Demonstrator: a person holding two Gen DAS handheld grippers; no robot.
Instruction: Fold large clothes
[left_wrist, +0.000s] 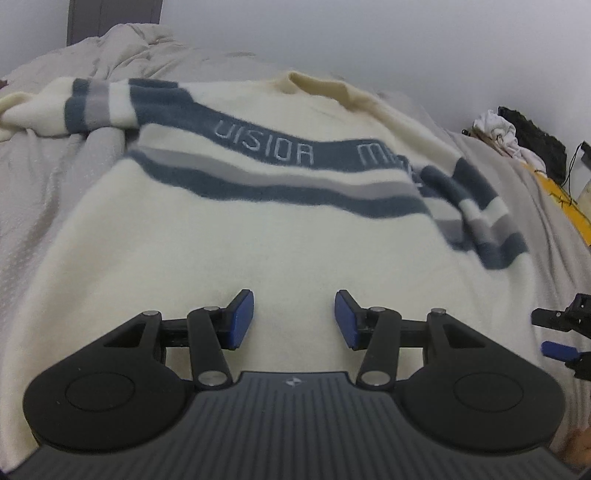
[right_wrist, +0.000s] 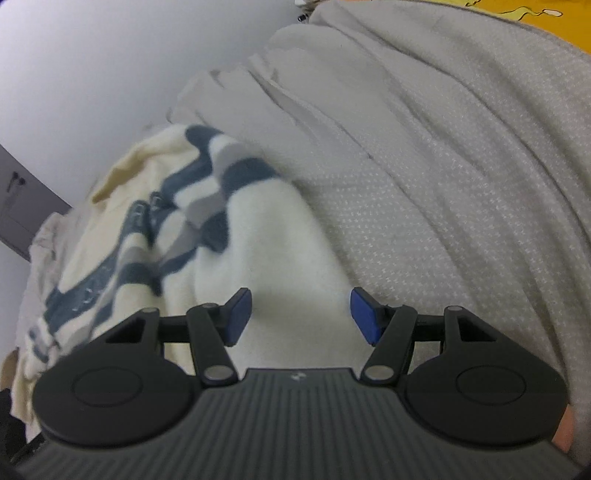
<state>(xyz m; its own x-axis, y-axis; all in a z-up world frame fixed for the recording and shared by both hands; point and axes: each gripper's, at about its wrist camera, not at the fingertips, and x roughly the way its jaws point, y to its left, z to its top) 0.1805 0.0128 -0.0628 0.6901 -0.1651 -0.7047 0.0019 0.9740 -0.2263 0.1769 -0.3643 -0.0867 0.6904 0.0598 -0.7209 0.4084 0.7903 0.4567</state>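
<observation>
A cream sweater (left_wrist: 236, 243) with blue and grey stripes and stitched lettering lies spread face up on a bed, collar at the far end. Its right sleeve (left_wrist: 476, 210) is folded in over the body; the left sleeve (left_wrist: 88, 107) lies out to the far left. My left gripper (left_wrist: 294, 319) is open and empty, just above the sweater's lower body. My right gripper (right_wrist: 301, 317) is open and empty over the sweater's cream lower edge (right_wrist: 273, 251); it also shows at the right edge of the left wrist view (left_wrist: 561, 332).
The bed is covered by a grey textured bedspread (right_wrist: 443, 184), rumpled at the far end (left_wrist: 147, 48). A pile of white and black clothes (left_wrist: 517, 136) and a yellow cloth (left_wrist: 565, 206) lie at the far right. A pale wall stands behind.
</observation>
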